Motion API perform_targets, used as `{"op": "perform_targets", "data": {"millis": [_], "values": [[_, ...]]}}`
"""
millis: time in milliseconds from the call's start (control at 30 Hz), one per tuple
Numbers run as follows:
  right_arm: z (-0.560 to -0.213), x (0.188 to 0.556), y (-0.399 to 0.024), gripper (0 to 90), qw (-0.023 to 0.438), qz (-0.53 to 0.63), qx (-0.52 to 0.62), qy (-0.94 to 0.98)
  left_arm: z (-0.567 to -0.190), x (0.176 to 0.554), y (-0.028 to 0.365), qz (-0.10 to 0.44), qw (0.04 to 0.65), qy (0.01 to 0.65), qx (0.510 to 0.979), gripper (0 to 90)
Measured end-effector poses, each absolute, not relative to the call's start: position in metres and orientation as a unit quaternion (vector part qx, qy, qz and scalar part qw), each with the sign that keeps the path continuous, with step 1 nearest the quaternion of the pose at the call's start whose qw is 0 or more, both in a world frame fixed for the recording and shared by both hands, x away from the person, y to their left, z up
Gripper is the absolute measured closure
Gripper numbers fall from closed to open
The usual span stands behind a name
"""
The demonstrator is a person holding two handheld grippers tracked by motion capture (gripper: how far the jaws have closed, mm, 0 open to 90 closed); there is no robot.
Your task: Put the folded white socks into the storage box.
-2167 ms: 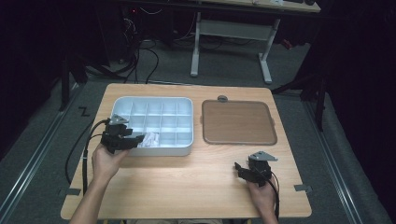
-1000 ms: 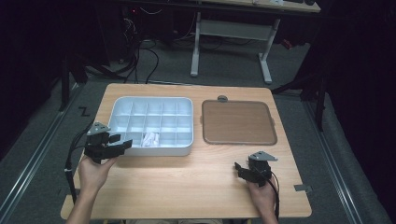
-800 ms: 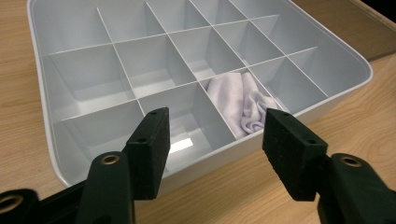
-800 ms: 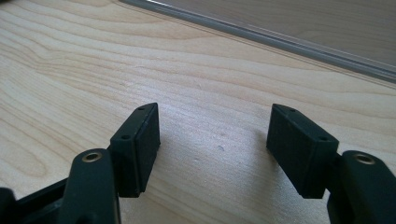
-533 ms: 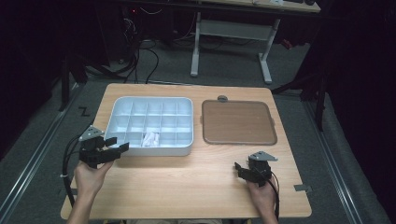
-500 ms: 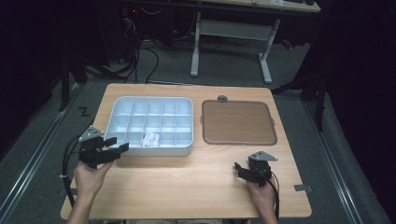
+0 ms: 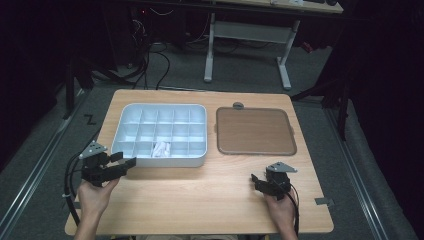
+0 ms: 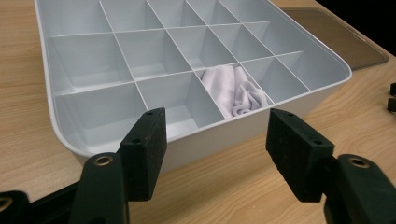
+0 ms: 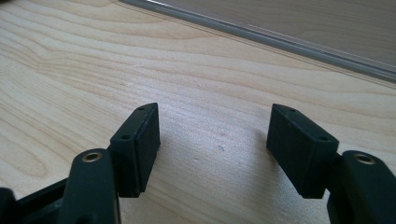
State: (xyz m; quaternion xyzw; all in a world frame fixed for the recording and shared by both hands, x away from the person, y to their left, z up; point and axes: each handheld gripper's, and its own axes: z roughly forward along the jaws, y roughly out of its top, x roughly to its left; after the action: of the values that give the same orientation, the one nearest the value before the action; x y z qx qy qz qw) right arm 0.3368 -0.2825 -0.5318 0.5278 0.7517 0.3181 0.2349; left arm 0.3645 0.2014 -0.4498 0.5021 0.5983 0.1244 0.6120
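A white compartment tray [image 7: 200, 161] stands on the wooden table, with a crumpled white cloth [image 7: 161, 148] in a front-row compartment. My left gripper [image 7: 126, 159] hovers just off the tray's front left corner, pointing at it. In the left gripper view the left gripper [image 8: 217, 135] is open; its jaws have just been opening, with nothing between them, and the cloth [image 8: 236, 91] lies beyond the tray wall [image 8: 261, 122]. My right gripper [image 7: 255, 180] rests near the table's front right. In the right gripper view the right gripper [image 9: 215, 135] is open over bare wood.
A flat brown lid [image 7: 255, 131] with a grey rim lies right of the tray; its edge [image 9: 303, 18] crosses the top of the right gripper view. Cables trail from both grippers. The table's left edge is close to my left hand. Dark floor surrounds the table.
My left gripper has drawn back from over the tray's front left part to the table's left front, leaving the cloth in its compartment. The right gripper has stayed put.
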Motion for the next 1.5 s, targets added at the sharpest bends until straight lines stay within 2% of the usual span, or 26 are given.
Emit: {"op": "perform_targets", "data": {"millis": [1500], "values": [[-0.532,0.337,-0.282,35.1,0.235,0.318,0.527,0.752,-0.479,0.345,0.188,0.098,0.613,0.607,0.497,39.2]]}}
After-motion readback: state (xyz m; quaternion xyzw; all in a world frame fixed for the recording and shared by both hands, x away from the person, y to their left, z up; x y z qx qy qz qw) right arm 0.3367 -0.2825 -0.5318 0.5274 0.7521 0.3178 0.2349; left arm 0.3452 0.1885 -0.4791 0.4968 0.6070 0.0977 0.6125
